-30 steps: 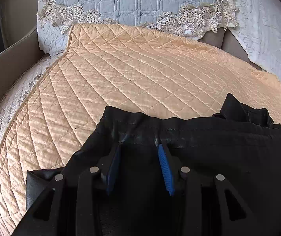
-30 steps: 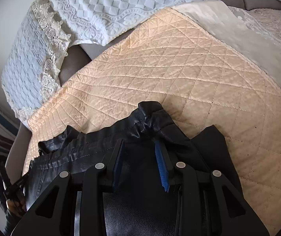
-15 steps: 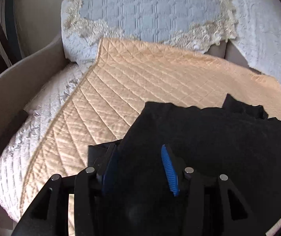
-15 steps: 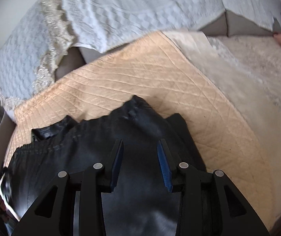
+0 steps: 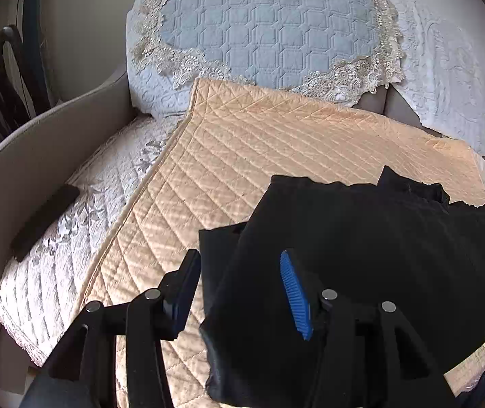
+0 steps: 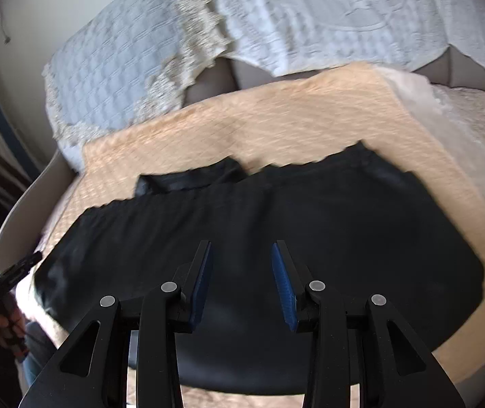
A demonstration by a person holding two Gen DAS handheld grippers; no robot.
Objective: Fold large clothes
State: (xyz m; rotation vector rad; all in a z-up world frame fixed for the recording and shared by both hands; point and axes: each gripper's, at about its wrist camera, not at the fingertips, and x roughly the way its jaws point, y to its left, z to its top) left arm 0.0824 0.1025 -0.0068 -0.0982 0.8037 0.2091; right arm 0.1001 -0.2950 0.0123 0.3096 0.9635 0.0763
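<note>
One fold of the black garment (image 6: 276, 224) seems laid; left gripper (image 5: 239, 292) is opening, right gripper (image 6: 242, 282) open and empty; next, a fresh edge to grasp

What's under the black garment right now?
The black garment lies on the peach quilted cover, which shows along its far edge and both sides. Anything directly beneath the garment is hidden.

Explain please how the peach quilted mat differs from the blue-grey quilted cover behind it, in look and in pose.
The peach quilted mat has a diamond stitch pattern and a plain piped edge; the blue-grey quilted cover has squarish blocks and a lace border. The mat lies flat on the seat and carries the black garment; the cover hangs over the backrest and carries nothing. Both are quilted textiles protecting the sofa.
</note>
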